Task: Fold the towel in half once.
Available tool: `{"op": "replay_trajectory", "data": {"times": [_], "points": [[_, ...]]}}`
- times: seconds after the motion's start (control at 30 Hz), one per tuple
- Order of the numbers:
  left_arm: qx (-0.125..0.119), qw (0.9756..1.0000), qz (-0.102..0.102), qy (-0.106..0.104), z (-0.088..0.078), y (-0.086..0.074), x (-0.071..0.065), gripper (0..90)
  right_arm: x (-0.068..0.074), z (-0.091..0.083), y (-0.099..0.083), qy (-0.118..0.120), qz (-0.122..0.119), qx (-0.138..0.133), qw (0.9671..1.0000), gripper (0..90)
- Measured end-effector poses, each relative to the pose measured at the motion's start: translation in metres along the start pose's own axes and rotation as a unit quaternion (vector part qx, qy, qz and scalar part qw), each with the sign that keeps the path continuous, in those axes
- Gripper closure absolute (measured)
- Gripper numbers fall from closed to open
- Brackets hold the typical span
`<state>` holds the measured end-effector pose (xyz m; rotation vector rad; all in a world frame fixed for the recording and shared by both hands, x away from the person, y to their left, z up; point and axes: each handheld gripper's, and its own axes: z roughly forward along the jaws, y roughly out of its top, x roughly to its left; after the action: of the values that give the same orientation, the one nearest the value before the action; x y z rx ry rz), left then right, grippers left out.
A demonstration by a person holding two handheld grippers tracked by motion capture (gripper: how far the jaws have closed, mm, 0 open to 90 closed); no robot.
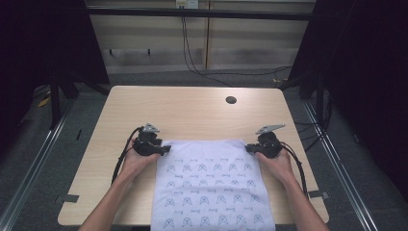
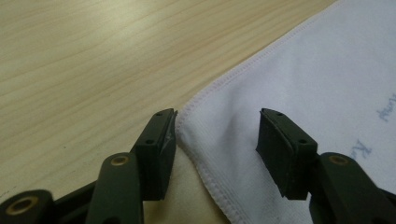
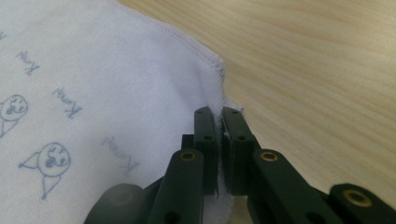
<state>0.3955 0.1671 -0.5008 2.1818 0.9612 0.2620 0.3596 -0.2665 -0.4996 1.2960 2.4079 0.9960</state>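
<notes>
A: What did the high view give you?

B: A white cloth (image 1: 211, 187) printed with small blue figures lay flat on the tabletop (image 1: 192, 110), hanging over the near edge. The left tongs (image 1: 166, 149) sat at its far left corner and the right tongs (image 1: 248, 148) at its far right corner, each in one of the person's hands.

A: And the left gripper view?

B: The left tongs (image 2: 217, 140) stood fairly wide. The stitched corner of the cloth (image 2: 299, 93) lay between the jaws, its hem right against the left-hand pad, while the other pad stood clear of the fabric. Nothing was pinched.

A: The right gripper view?

B: The right tongs (image 3: 219, 123) were closed narrow on the corner hem of the cloth (image 3: 93, 79), the white edge squeezed between the two pads. The fabric spread out to the left of the jaws, with bare tabletop (image 3: 327, 70) to their right.
</notes>
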Motion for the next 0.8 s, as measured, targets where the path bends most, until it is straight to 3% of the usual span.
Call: {"op": "replay_trajectory", "data": {"times": [0.03, 0.07, 0.13, 0.17, 0.23, 0.33, 0.43, 0.5, 0.63, 0.77, 0.8], "points": [[-0.001, 0.9999, 0.013, 0.006, 0.0, -0.001, -0.002, 51.3, 0.0, 0.0, 0.0, 0.0, 0.003, 0.0, 1.0, 86.1], [0.0, 0.9998, 0.021, 0.0, -0.001, -0.001, -0.004, 61.4, 0.0, 0.0, 0.0, 0.004, 0.007, -0.002, 1.0, 86.3], [0.003, 0.9995, 0.022, -0.02, 0.0, 0.0, -0.008, 81.0, -0.001, 0.0, 0.0, 0.004, 0.012, -0.002, 0.9999, 86.4], [0.003, 0.9996, 0.023, -0.019, 0.0, 0.0, -0.009, 86.2, -0.001, 0.0, 0.0, 0.006, 0.014, -0.003, 0.9999, 86.5], [-0.001, 0.9996, 0.013, -0.025, -0.001, 0.002, -0.005, 86.9, 0.0, -0.002, 0.002, 0.013, 0.016, -0.013, 0.9997, 86.6], [-0.042, 0.9979, -0.018, -0.047, -0.011, 0.009, 0.005, 87.0, -0.002, -0.012, 0.013, 0.022, 0.022, -0.044, 0.9985, 86.7], [-0.069, 0.9967, -0.016, -0.039, -0.028, 0.027, 0.011, 87.1, -0.004, -0.024, 0.03, 0.031, 0.022, -0.074, 0.9966, 86.8], [-0.092, 0.9952, -0.009, -0.035, -0.048, 0.046, 0.019, 87.1, -0.005, -0.036, 0.05, 0.031, 0.02, -0.092, 0.995, 86.9], [-0.13, 0.9908, -0.021, -0.031, -0.072, 0.07, 0.032, 87.1, -0.009, -0.056, 0.079, 0.034, 0.024, -0.133, 0.9903, 86.9], [-0.158, 0.9872, -0.013, -0.013, -0.092, 0.103, 0.037, 87.1, -0.015, -0.08, 0.115, 0.02, 0.017, -0.164, 0.9861, 87.0], [-0.17, 0.9854, -0.015, -0.009, -0.098, 0.112, 0.038, 87.1, -0.016, -0.086, 0.124, 0.018, 0.013, -0.172, 0.9849, 87.0]]}}
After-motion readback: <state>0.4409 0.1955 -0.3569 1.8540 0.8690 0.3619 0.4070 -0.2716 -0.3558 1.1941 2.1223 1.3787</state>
